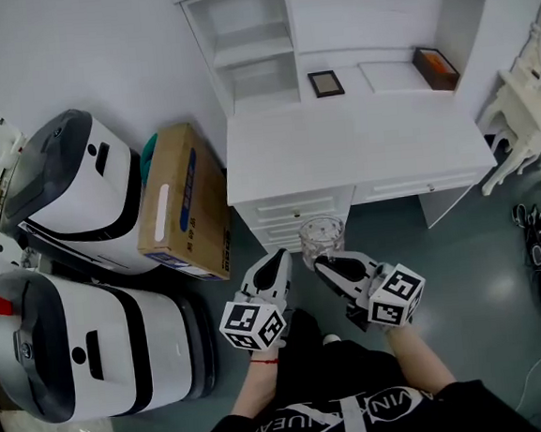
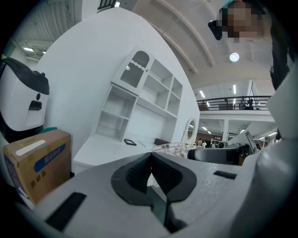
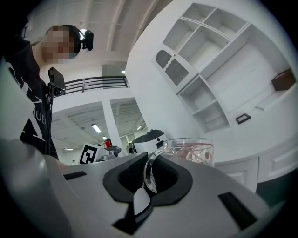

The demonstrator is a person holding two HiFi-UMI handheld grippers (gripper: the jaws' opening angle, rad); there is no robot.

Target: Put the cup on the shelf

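The right tool (image 1: 329, 263) is clamped on the clear glass cup (image 1: 321, 236). In the right gripper view its dark pads close from both sides on the cup's handle (image 3: 148, 173), and the body of the cup stands beyond the jaws with its rim uppermost. The cup hangs in the air over the grey floor (image 1: 463, 269), just in front of the surface's (image 1: 359, 146) front edge and before the white drawers (image 1: 289, 209) under it.

The left tool (image 1: 277, 266) sits just beside the right one, on the cup's left. Its jaws are pressed together with nothing between them, and they do not touch the cup.

The white surface is bare across its front and middle. At its back edge rises the white shelf unit (image 1: 256, 47), with open compartments stacked above the back left corner. A small dark frame (image 1: 326, 83) lies near the middle of the back edge, and a brown box (image 1: 435, 67) lies toward the back right corner.

Left of the surface a cardboard carton (image 1: 180, 201) stands on the floor against the surface's left side. Beyond it are two white-and-black machines (image 1: 71, 190) — one farther away, one closer to the person.
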